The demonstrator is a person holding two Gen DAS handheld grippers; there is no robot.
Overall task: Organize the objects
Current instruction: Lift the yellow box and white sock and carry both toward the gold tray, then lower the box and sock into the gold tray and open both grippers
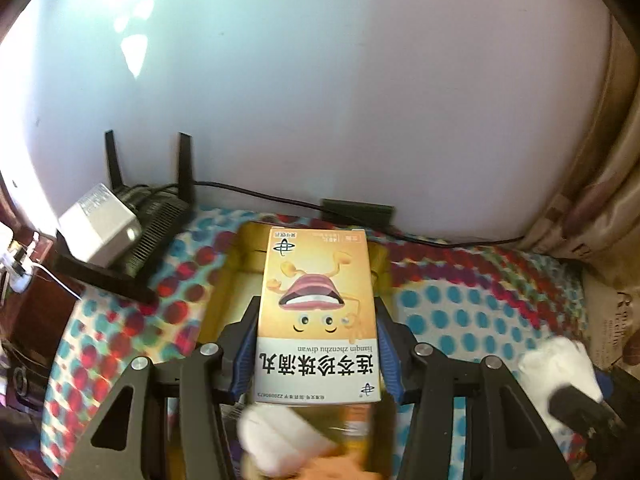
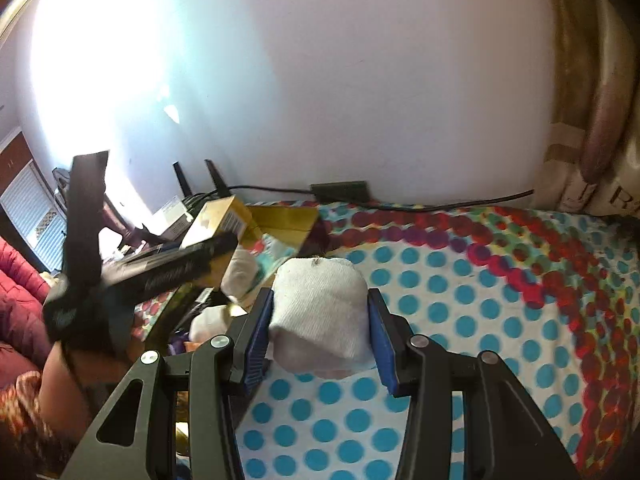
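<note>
Two loaded tools (image 1: 316, 344) (image 2: 320, 320) above cloth (image 2: 460, 320)

A pale wall (image 1: 320, 92) fills the upper part of both views, washed out by strong light at its upper left. Below it lies a surface under a cloth (image 2: 460, 300) of blue, red and purple dots. Along its far edge a black cable (image 1: 280, 200) runs to a small black box (image 1: 358, 210). At the far left corner stand a black router (image 1: 160, 216) and a white adapter (image 1: 100, 228). A beige curtain (image 1: 600, 184) hangs at the right. Dark wooden furniture (image 2: 12, 164) shows at far left.
</note>
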